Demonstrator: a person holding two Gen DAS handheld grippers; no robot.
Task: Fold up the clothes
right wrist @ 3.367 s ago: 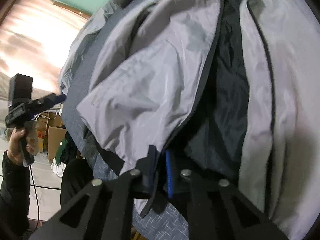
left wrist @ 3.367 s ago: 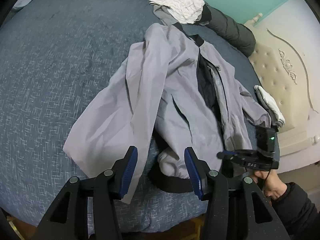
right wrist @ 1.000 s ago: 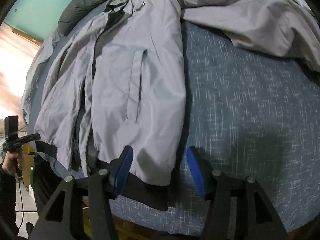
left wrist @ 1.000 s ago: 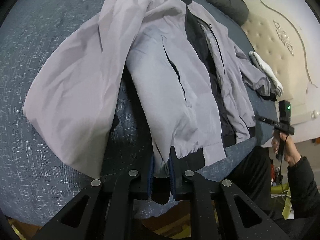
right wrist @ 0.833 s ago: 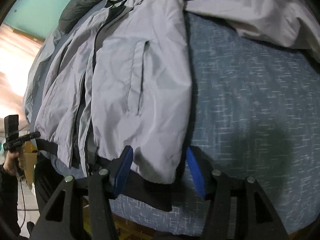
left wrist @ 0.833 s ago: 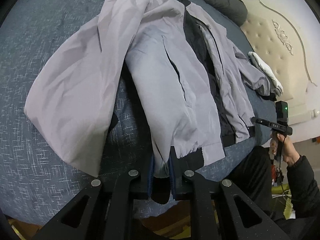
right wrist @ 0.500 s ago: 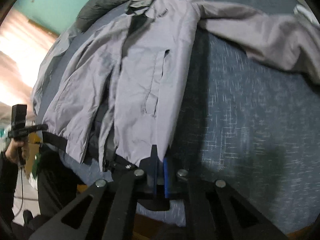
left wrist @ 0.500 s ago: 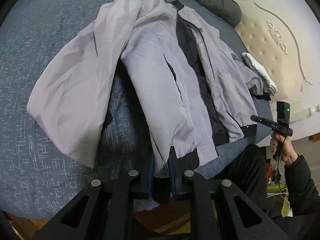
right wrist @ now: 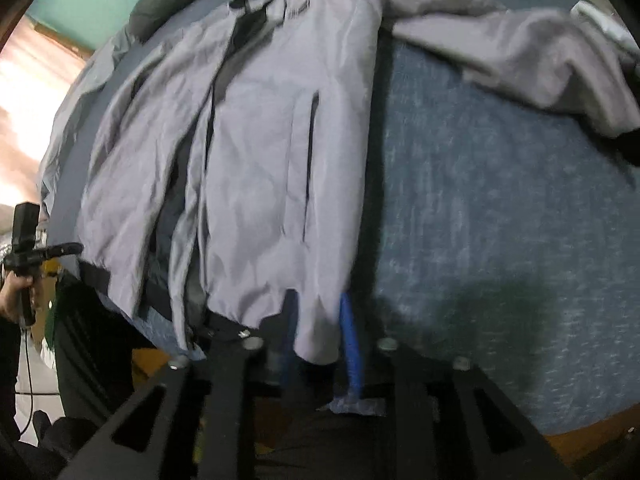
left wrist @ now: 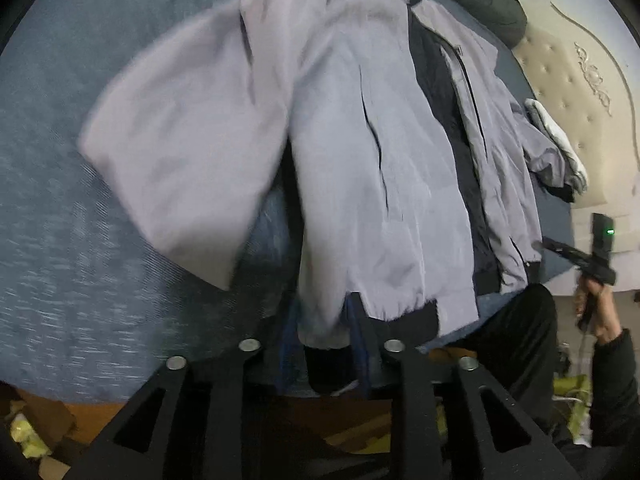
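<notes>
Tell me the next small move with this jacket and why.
Probably draw both claws back together, to pull the hem straight. The left claw and right claw each have the grey jacket hem between their fingers, the front lies open, and one sleeve is sprawled over the blue bedspread.

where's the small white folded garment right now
In the left wrist view, the white folded garment lies at the bed's right edge, beside the grey jacket's sleeve cuff and near the tufted headboard.

A light grey jacket point(left wrist: 372, 152) lies front-up and unzipped on a blue bed point(left wrist: 60, 208), its dark lining showing along the open zip. One sleeve point(left wrist: 188, 148) spreads out to the side, the other point(right wrist: 532, 52) stretches across the bed. The black hem band hangs at the bed's edge.
</notes>
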